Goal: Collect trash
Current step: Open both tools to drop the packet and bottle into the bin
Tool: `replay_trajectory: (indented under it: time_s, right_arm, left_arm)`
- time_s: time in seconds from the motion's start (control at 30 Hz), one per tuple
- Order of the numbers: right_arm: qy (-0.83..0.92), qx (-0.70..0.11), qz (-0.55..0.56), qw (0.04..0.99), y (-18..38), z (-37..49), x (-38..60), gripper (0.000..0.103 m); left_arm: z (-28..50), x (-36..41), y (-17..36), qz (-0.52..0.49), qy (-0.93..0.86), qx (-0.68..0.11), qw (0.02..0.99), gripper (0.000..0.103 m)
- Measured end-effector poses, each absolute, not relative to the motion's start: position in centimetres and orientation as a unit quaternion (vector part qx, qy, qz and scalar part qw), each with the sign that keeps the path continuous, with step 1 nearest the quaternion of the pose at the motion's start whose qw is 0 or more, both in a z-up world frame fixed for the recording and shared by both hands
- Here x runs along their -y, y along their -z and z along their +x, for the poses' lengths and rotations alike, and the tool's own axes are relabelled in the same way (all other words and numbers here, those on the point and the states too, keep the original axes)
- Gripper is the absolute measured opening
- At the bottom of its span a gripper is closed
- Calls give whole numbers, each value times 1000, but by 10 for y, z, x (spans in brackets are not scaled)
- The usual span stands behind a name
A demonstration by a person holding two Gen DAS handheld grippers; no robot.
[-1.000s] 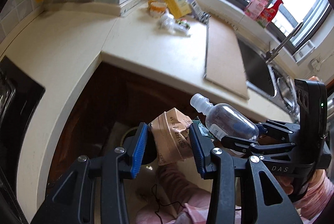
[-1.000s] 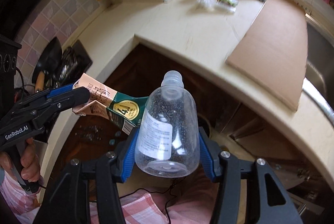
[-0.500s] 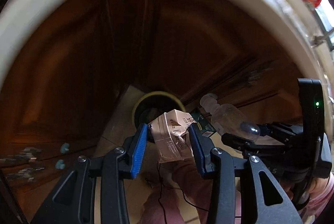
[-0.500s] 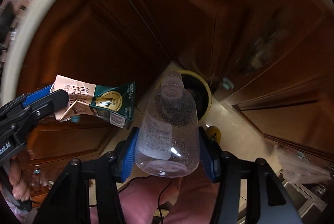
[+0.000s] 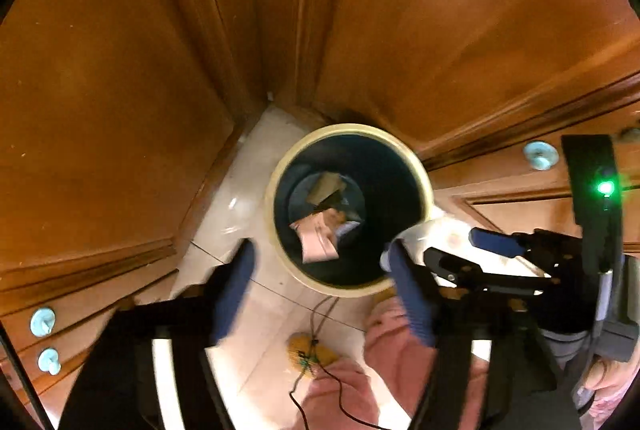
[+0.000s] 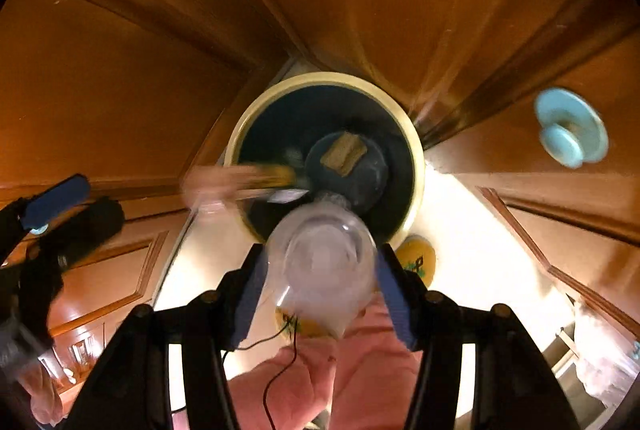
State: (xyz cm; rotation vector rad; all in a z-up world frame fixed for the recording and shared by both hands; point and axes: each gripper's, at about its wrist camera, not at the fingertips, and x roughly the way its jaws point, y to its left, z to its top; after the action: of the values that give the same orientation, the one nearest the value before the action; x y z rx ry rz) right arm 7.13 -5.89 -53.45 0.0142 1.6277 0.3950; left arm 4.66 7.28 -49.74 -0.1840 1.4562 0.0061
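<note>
Right claw [image 6: 320, 278], jaws easing apart around the clear plastic bottle [image 6: 320, 262], hung neck-down directly above the cream-rimmed round bin [image 6: 416, 157].

No text, label, brand, number or sign can be read in either view. The crumpled pink carton [image 5: 318, 236], seen inside the round cream-rimmed dark bin [image 5: 280, 165], is too blurred to show its print. The clear plastic bottle [image 6: 322, 262] at the near edge of that bin shows no legible label. The yellow round slipper [image 6: 416, 260] just beside the bin's rim carries a dark mark that cannot be made out.
</note>
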Motion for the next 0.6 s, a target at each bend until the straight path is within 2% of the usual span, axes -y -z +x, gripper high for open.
replay_trajectory:
  time_s: [0.1,0.37,0.6]
  right_arm:
    - [-172,-713,4,680,535,70,56,64]
    - [-163,-705,20,690,518,68,62,64]
    - [-150,-699,46,697,492,63,73,64]
  left_arm:
    - [49,-71,505,-80,-5,-663,744,76]
    - [45,-69,504,-70,-16,-654,753,76]
    - [42,-71,476,-78,-11,-656,750,76]
